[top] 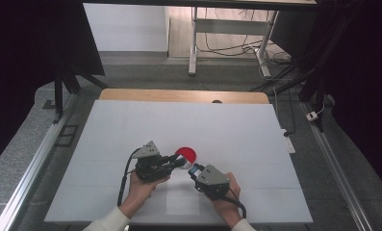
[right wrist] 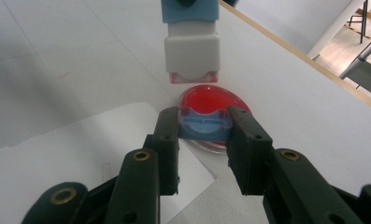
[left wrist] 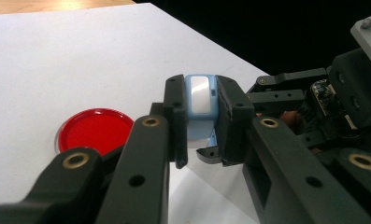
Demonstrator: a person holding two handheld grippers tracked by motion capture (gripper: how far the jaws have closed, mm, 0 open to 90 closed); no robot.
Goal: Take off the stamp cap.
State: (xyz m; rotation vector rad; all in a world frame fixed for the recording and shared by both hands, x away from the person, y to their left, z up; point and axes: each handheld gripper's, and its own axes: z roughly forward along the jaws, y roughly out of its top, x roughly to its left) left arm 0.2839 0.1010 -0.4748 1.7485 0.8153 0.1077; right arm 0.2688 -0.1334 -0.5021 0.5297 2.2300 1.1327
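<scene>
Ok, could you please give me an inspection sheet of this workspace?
Surface: white table, wooden far edge.
Job's things: stamp in the left tongs; cap in the right tongs; red pad on the table under them.
Clutter: paper sheet at the near edge.
Grippers: both shut on their loads.
Cables: left cable and right cable trail back.
Surroundings: grey floor, frame, loose wires.

The high view looked forward and down on the bench [top: 131, 125] from above the person's side. Each gripper view rode close behind its own jaws, low over the bench; all three shared the red dish [top: 186, 154] [left wrist: 95, 129] [right wrist: 211, 100].
</scene>
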